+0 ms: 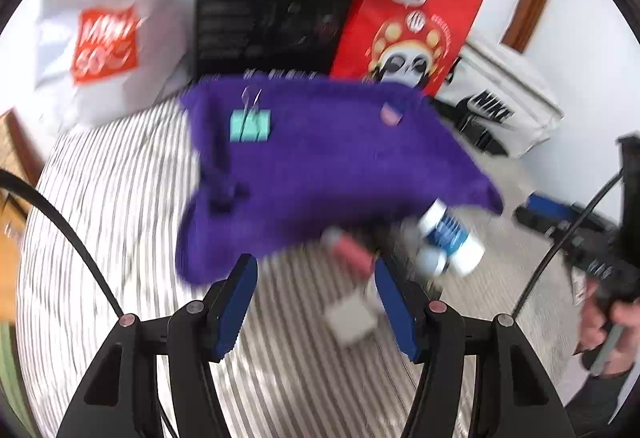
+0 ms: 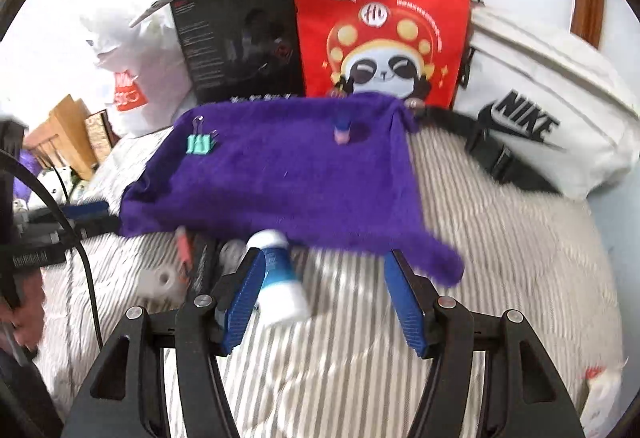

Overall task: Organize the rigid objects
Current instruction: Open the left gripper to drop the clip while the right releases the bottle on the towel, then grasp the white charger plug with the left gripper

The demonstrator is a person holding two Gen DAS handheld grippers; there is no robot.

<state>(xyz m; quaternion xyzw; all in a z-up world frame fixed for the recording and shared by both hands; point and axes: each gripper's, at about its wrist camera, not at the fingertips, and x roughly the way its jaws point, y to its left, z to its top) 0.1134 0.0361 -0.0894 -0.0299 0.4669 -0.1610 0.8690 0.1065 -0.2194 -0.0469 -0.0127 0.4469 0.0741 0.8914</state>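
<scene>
Both pairs of tongs stand spread wide with nothing between them. The left tongs (image 1: 316, 302) sit low in the middle of their view, pointing up at the purple cloth (image 1: 328, 166) spread over the striped bedding (image 1: 120, 218). The right tongs (image 2: 324, 298) sit likewise in theirs, and the white and blue bottle (image 2: 278, 278) lies on the bedding just off the cloth's near edge, right against the inner face of their left finger (image 2: 240, 298). Its long axis runs nearly along the fingers, tilted a little from upper left to lower right, wider end nearest the camera. From the left view the same bottle (image 1: 448, 238) lies off to the right of the tongs, clearly further away, so the right hand looks the handier one for it. A small sideways shift would likely centre it between the fingers. On the cloth already rest a green binder clip (image 2: 199, 144) at upper left and a small blue and pink piece (image 2: 342, 128) toward the far edge. Several blurred bits lie left of the bottle, among them a grey block (image 2: 158, 280) and a reddish stick (image 2: 184, 248), too smeared to name.
</scene>
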